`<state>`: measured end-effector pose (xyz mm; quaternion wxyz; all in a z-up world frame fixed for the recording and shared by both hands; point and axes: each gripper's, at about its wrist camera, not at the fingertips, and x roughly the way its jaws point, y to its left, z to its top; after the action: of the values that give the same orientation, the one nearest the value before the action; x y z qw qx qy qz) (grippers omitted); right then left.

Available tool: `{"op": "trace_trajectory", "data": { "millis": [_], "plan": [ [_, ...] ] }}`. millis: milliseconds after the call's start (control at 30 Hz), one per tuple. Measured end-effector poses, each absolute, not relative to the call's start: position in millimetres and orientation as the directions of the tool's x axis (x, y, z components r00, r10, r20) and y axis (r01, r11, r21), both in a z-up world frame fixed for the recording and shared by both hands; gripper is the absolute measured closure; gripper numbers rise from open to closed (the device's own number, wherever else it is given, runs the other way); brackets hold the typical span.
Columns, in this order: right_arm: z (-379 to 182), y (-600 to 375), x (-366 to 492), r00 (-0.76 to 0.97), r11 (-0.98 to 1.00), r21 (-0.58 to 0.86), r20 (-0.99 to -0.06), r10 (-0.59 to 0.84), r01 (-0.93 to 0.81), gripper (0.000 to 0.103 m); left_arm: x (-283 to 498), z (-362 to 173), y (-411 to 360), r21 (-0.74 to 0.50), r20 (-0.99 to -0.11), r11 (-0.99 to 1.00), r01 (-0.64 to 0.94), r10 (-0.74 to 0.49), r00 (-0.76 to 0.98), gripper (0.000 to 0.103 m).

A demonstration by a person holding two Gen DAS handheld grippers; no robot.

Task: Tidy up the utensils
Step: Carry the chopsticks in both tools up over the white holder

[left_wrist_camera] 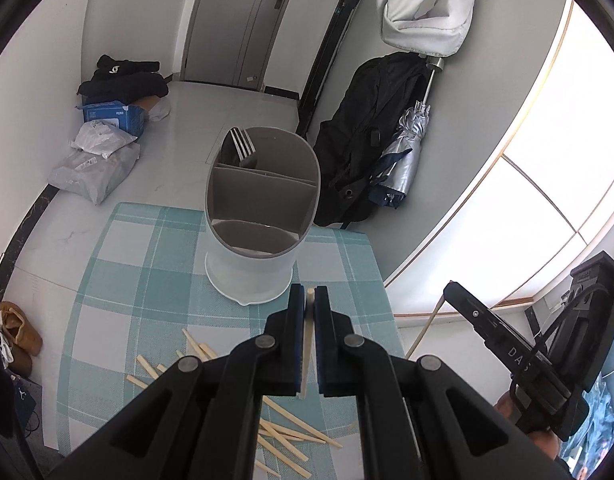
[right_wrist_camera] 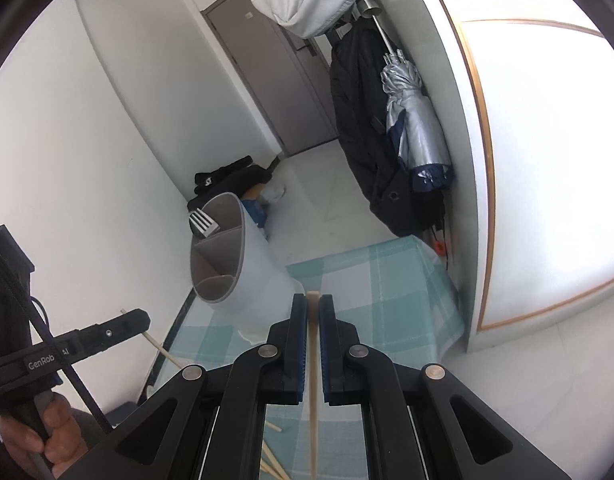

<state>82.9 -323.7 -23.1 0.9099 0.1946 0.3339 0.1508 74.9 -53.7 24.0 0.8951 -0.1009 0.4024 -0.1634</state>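
Checked tablecloth (left_wrist_camera: 119,264) carries the utensil holder (left_wrist_camera: 263,208) just ahead of the left gripper (left_wrist_camera: 309,300) and right gripper (right_wrist_camera: 313,308), each clamped on one chopstick (left_wrist_camera: 308,344), so tilt each stick upright over an open compartment before releasing

I see white walls (left_wrist_camera: 47,92) and a pale tiled floor (left_wrist_camera: 179,120) ahead of my tools, with a grey door (left_wrist_camera: 243,20) at the far end. A black coat (left_wrist_camera: 367,128) (folded silver umbrella (left_wrist_camera: 403,152) beside it) hangs ahead to the right; parcels (left_wrist_camera: 95,160) lie ahead left.
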Motion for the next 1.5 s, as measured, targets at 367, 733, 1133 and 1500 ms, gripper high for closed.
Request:
{"op": "trace_trajectory", "data": {
  "millis": [367,733,1133,1500],
  "plan": [
    [-4,-292,79,0.756,0.906,0.386,-0.538,0.372,-0.171,0.098,55,43,-43,-0.309,-0.659,0.913,0.267,-0.408,0.631,0.102],
    [31,-272,81,0.779,0.908,0.363,-0.500,0.378,-0.208,0.098,44,79,-23,-0.325,-0.602,0.893,0.313,-0.450,0.660,0.102],
    [76,-251,106,0.795,0.890,0.377,-0.440,0.417,-0.258,0.098,69,106,-14,-0.342,-0.567,0.876,0.340,-0.480,0.669,0.102],
    [136,-237,150,0.843,0.905,0.267,-0.348,0.410,-0.331,0.098,124,134,-9,-0.380,-0.547,0.862,0.336,-0.502,0.670,0.102]
  ]
}}
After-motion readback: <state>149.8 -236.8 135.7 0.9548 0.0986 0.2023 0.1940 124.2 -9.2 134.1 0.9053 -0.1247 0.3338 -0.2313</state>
